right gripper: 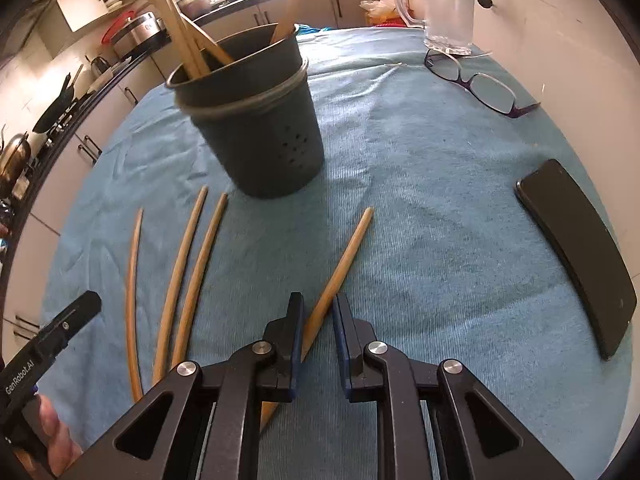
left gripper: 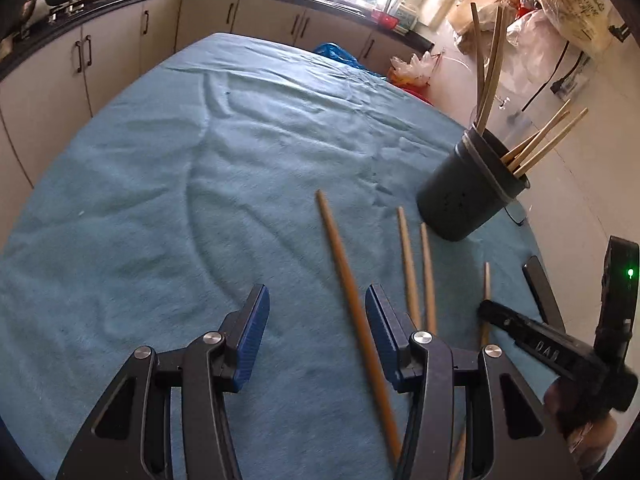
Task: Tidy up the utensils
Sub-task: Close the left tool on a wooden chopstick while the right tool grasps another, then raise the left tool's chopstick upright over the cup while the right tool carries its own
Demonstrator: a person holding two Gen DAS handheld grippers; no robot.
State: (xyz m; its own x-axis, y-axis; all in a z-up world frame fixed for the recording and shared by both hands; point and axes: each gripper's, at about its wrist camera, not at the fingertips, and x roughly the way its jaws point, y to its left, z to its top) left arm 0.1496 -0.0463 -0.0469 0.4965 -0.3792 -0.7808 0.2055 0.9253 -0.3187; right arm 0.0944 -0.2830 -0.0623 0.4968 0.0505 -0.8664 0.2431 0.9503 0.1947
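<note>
Right tongs (right gripper: 316, 320): blue pads (right gripper: 297, 332) drawn close about one chopstick (right gripper: 344, 252); the stick runs between them, and whether both pads press it I cannot tell.
Left tongs (left gripper: 316, 320): released, jaws wide apart, hovering over the cloth with the long chopstick (left gripper: 344, 280) slanting between the pads.
Writing: "GenRobot.AI" in white along the left tool's body (right gripper: 24, 372); the lettering on the right tool's arm (left gripper: 544, 348) is too blurred to read.
Loose chopsticks: three more (right gripper: 192, 272) lie side by side on the bench, left of the gripped one, tips toward the holder.
Holder (right gripper: 256, 120): dark round pot with drain holes, standing just beyond the sticks and already carrying several upright chopsticks.
Bench (right gripper: 420, 184): covered in blue towelling; open cloth spreads to the left tongs' far side.
Right edge: a black phone (right gripper: 580, 256) lies near the rim, purple glasses (right gripper: 480, 84) farther on, a clear mug (right gripper: 444, 8) at the back.
Beyond: kitchen cabinets (left gripper: 120, 52) ring the far side.
</note>
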